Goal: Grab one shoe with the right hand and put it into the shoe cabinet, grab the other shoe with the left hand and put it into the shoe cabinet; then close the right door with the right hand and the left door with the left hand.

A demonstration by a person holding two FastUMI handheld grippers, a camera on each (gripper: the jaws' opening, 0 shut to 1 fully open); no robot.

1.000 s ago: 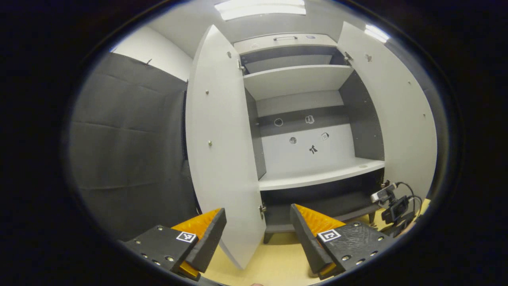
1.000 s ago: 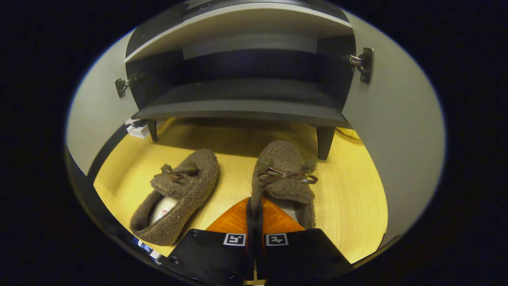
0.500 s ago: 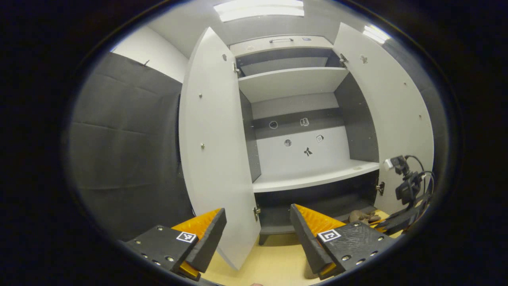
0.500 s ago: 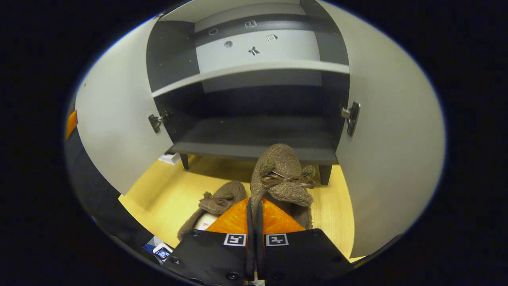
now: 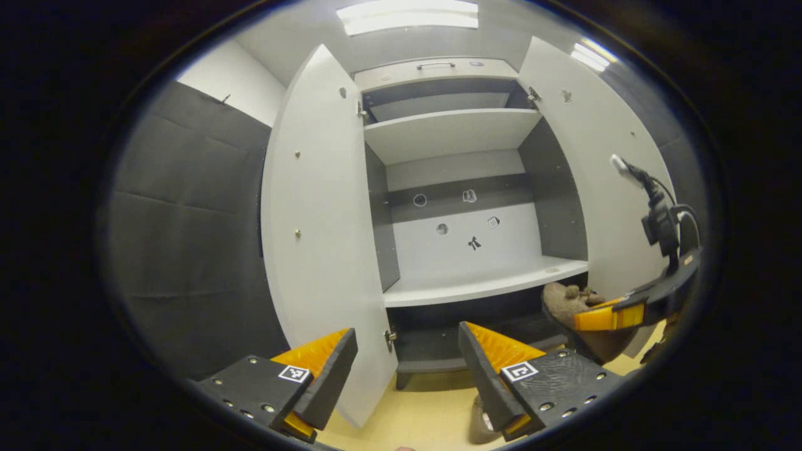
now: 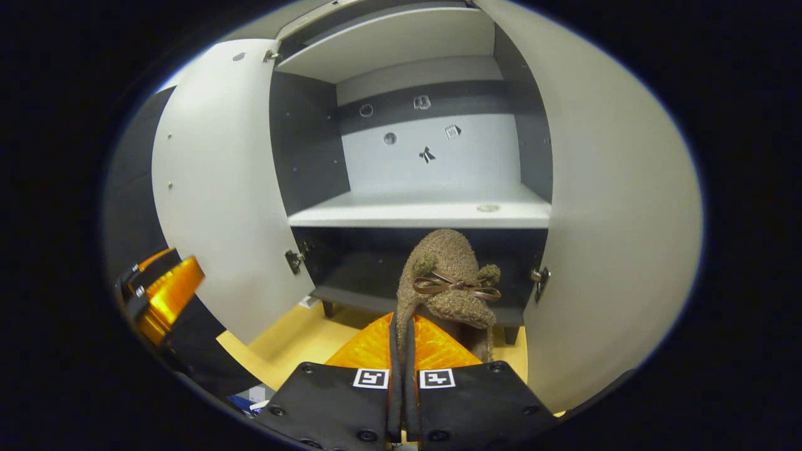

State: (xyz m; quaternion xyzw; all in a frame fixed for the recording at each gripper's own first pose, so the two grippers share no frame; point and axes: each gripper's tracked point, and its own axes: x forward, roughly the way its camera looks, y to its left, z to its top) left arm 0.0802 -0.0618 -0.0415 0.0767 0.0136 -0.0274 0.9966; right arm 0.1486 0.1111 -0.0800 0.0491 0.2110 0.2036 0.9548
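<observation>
The right gripper is clenched on the side wall of a brown shoe, held in the air before the open shoe cabinet. The left gripper waits with its fingers spread and nothing between them. Judging by this, the first shoe is mid-delivery; next it needs carrying forward onto a shelf, then releasing.

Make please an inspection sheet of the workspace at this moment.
Surface: yellow floor, bare where visible.
Job's things: brown shoe gripped at its side wall, lifted before the shoe cabinet; second shoe on the floor; left door and right door open.
Clutter: nothing seen.
Grippers: right tool shut on the shoe; left tool open, empty.
Cables: black cable on the right tool.
Surroundings: dark booth wall.
</observation>
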